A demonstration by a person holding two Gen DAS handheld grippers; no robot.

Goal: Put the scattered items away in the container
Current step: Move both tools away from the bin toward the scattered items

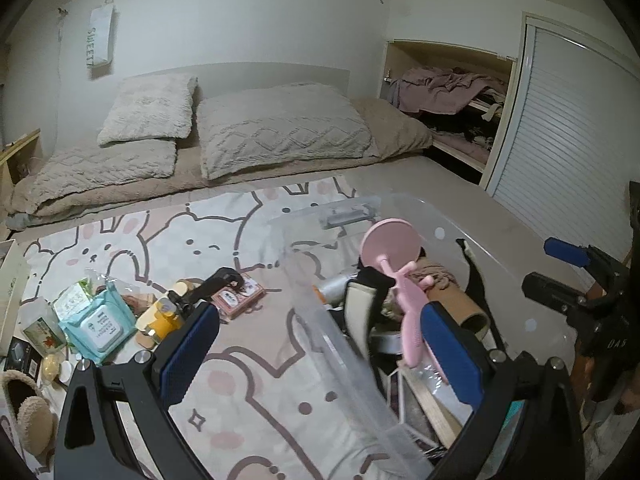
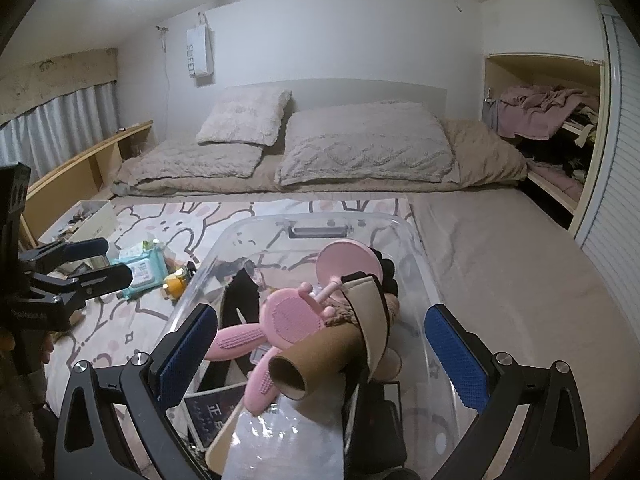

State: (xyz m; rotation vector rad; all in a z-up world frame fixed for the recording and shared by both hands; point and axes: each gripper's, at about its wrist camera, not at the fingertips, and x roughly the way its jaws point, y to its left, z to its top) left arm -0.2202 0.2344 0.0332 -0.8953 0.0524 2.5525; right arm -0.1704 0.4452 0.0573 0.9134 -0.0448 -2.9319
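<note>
Left hand-held gripper [image 1: 320, 344], jaws apart and empty, straddled the container [image 1: 316, 320] wall; best swing to frame-left wipes pack [image 1: 98, 324]. Right hand-held gripper [image 2: 320, 352] likewise apart.

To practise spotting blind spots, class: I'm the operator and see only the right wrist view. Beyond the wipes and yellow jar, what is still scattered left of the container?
Observer: A pink box lies on the rug beside the yellow jar.
Operator: Anything else?
Observer: A fuzzy tan slipper sits past the wipes pack.
Operator: Is the left gripper carrying anything?
Observer: No. The left gripper is open and straddles the container wall.
</note>
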